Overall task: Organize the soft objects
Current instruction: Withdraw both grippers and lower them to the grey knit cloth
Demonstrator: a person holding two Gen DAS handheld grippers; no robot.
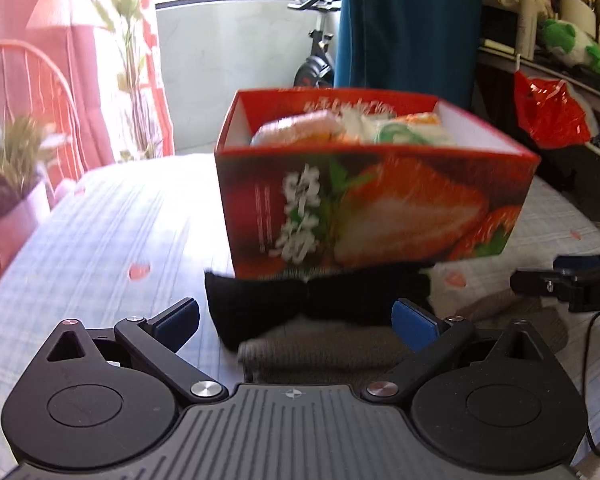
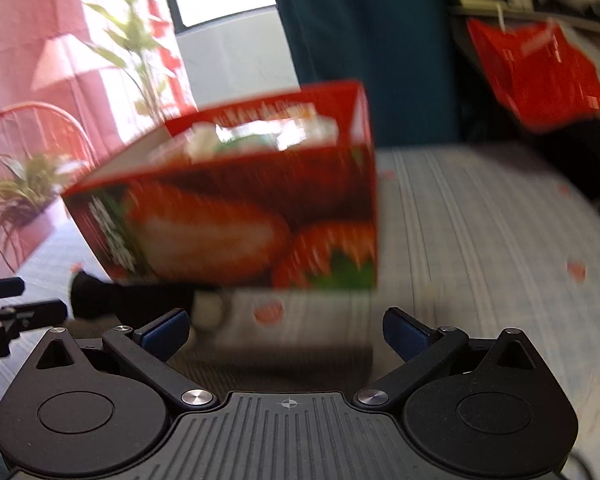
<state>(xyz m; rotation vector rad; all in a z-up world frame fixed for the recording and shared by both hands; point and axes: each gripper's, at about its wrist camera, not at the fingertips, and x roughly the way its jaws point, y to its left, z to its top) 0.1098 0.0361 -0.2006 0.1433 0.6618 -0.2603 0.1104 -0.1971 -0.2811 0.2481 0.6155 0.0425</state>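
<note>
A red strawberry-print box [image 1: 380, 208] stands on the table, holding pink, white and green soft items [image 1: 300, 128]. A black cloth [image 1: 308, 304] lies against the box's front foot, over a grey-brown cloth [image 1: 320, 354]. My left gripper [image 1: 297, 320] is open, its blue pads either side of these cloths without touching them. In the blurred right wrist view the box [image 2: 239, 208] is ahead and slightly left. The black cloth [image 2: 131, 296] and a white soft piece [image 2: 209, 312] lie at its left foot. My right gripper [image 2: 287, 330] is open over bare tablecloth, holding nothing.
The table wears a blue-white checked cloth [image 1: 99, 240] with pink spots. A potted plant [image 1: 15, 184] and a red chair [image 2: 31, 128] stand at the left. A red plastic bag [image 1: 548, 112] hangs at the right under a cluttered shelf. A dark blue curtain [image 1: 404, 24] hangs behind the box.
</note>
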